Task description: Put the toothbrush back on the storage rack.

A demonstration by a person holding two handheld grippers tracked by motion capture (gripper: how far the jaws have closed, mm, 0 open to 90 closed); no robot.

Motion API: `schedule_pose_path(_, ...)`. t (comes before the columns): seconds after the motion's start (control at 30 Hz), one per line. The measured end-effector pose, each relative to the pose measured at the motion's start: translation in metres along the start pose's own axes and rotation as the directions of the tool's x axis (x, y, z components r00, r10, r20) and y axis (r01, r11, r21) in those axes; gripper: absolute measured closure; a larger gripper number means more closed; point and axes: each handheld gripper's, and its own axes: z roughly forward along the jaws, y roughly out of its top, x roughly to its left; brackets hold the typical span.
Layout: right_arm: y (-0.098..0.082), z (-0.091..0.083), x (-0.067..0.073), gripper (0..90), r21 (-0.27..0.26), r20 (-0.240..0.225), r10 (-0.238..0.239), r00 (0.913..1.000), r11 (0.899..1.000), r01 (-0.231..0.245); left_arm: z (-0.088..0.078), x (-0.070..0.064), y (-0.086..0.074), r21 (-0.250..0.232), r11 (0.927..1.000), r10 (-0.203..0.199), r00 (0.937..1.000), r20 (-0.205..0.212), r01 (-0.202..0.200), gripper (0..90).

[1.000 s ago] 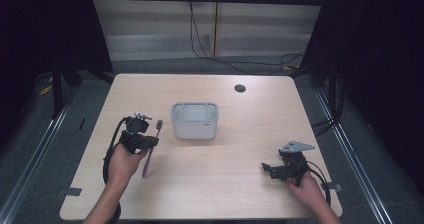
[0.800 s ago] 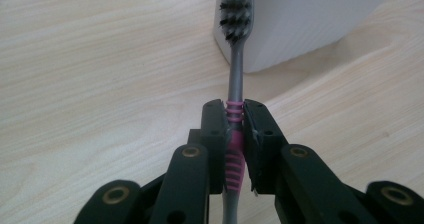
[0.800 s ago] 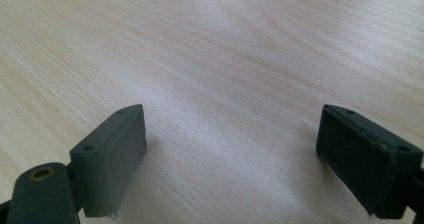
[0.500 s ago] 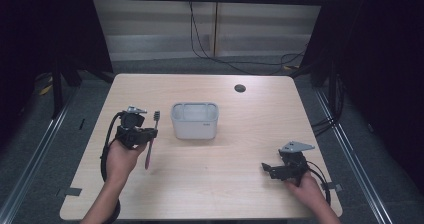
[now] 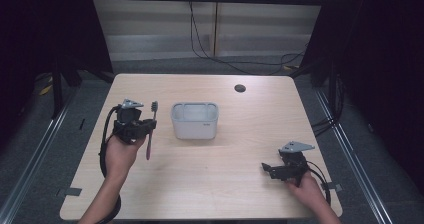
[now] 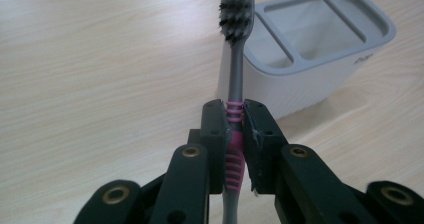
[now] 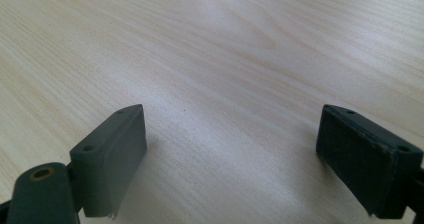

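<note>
A grey and pink toothbrush (image 5: 151, 130) (image 6: 235, 84) stands clamped at its ribbed pink grip in my left gripper (image 5: 145, 126) (image 6: 234, 115), bristles pointing away toward the far side. It hangs above the table's left part, a short way left of a white two-compartment holder (image 5: 195, 120) (image 6: 320, 59), which looks empty. My right gripper (image 5: 267, 169) (image 7: 230, 149) rests low over the table's near right part, its jaws wide apart with bare wood between them.
The wooden table (image 5: 210, 184) has a small dark round cap (image 5: 240, 88) near its far edge. Cables trail from both grippers. Dark floor and metal rails surround the table.
My left gripper has risen with the toothbrush and drawn slightly away from the near edge. The right gripper has kept still.
</note>
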Motion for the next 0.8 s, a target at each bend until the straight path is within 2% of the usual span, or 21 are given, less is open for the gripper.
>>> schedule_pose_path(0.4,0.000,0.000,0.000,12.0,0.000,0.000,0.001,1.0000,1.000,-0.001,-0.010,-0.002,0.013,-0.103,0.9947,-0.001,1.0000,0.001,0.001,80.4)
schedule_pose_path(0.7,0.000,0.000,0.000,12.0,0.000,0.000,0.001,1.0000,1.000,-0.001,-0.014,-0.003,0.020,-0.137,0.9905,-0.001,1.0000,-0.005,0.000,80.5)
schedule_pose_path(0.8,0.000,0.000,0.000,12.0,0.000,0.000,0.001,1.0000,1.000,-0.001,-0.016,-0.004,0.023,-0.162,0.9869,-0.001,1.0000,-0.009,-0.001,80.5)
